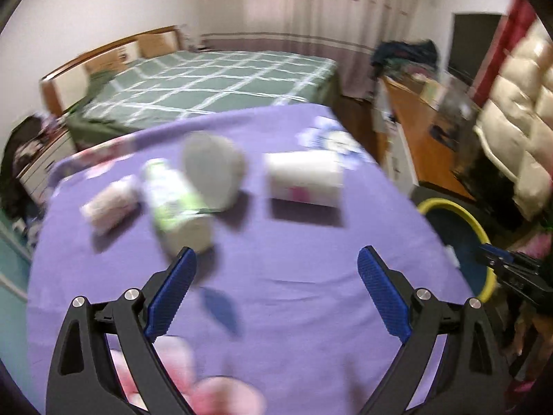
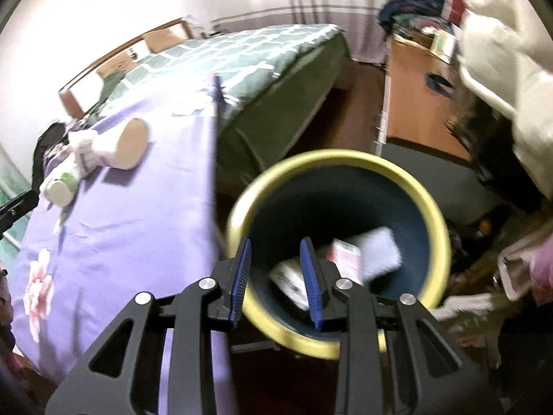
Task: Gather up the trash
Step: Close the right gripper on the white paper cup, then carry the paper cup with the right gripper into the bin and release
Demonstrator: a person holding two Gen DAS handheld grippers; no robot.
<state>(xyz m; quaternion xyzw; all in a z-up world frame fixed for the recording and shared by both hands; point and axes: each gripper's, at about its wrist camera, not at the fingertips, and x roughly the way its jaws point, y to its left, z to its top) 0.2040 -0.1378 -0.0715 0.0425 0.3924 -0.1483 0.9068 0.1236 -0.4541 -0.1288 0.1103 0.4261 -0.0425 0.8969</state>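
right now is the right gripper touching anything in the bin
Apart. In the right wrist view the right gripper hangs over the bin with nothing between its pads; the trash lies well below on the bin's bottom.

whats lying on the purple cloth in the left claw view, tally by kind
green-and-white bottle: 1
grey cup: 1
white box with pink print: 1
small pink-white pack, too blurred to name: 1
total: 4

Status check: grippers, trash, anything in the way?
Left gripper open, empty, over table. Right gripper part open, empty, over bin. Bottle, cups still on table. Nothing in the way.
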